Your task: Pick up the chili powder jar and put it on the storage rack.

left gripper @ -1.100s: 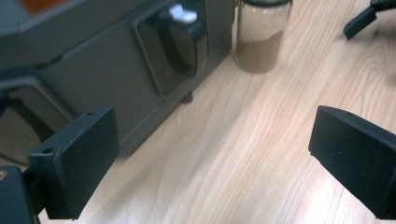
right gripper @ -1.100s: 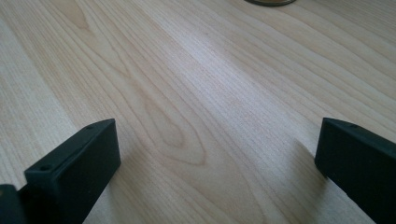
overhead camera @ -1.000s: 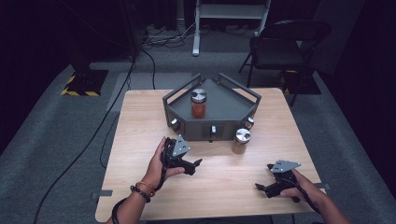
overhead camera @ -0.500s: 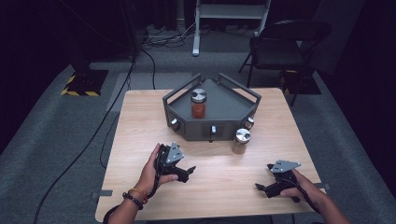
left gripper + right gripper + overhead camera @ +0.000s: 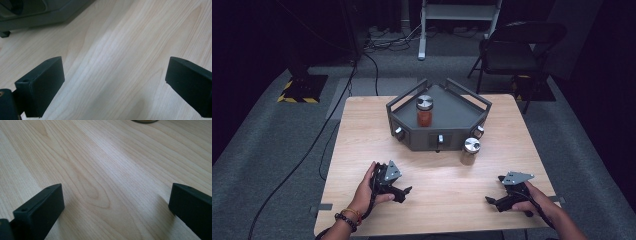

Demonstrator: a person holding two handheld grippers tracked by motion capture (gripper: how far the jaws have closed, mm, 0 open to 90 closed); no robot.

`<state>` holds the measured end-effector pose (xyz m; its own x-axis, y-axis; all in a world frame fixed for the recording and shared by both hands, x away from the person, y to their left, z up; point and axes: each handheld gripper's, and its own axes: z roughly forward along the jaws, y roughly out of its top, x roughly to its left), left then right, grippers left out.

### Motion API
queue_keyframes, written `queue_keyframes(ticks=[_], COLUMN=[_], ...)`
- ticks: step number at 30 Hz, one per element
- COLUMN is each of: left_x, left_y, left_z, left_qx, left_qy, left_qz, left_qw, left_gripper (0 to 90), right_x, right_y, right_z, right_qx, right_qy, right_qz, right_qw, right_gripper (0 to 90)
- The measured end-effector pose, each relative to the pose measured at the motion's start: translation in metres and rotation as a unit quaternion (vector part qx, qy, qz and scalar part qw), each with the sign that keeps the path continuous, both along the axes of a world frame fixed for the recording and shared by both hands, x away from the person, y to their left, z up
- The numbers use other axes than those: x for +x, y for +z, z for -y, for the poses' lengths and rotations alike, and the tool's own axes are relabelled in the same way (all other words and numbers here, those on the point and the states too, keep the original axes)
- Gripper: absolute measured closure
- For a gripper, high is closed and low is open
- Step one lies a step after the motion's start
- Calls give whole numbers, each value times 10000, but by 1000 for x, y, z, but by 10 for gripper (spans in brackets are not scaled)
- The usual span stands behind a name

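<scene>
Between the widely spread jaws of the left hand-held gripper (image 5: 404,192) lies nothing but bare wood, and the right hand-held gripper (image 5: 492,201) is parted the same way, both resting low on the near part of the surface (image 5: 362,135). Neither pinches anything; held this way they look idle and ready, jaws pointed inward across the wood. Ahead of the right hand-held gripper and a little toward the other one stands a jar with a silver lid (image 5: 470,151), upright on the surface just in front of the dark grey tray (image 5: 462,107), close to its front wall; its base edges into the top of the right gripper view. It appears to hold a tan or brownish filling. Farther off, inside the tray, a second jar (image 5: 424,111) of red contents stands upright under a matching metal lid, likely showing where the nearer jar belongs.
</scene>
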<state>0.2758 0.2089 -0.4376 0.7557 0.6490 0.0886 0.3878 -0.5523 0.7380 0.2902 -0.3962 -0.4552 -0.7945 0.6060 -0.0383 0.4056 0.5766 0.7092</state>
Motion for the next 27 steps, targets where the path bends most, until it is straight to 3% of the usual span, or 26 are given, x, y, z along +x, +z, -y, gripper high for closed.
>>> queue_keyframes(ticks=[14,27], left_x=[2,6], left_y=[-2,-10], left_z=[-6,-15], left_qx=[226,228], left_qy=[17,102], left_qz=[-172,-350], left_qw=[9996,9991], left_gripper=[21,21], right_x=[0,0], right_y=[0,0], right_z=[0,0], right_qx=[1,1], right_qy=[1,1], right_qz=[0,0], right_qw=[10000,10000], right_gripper=[0,0])
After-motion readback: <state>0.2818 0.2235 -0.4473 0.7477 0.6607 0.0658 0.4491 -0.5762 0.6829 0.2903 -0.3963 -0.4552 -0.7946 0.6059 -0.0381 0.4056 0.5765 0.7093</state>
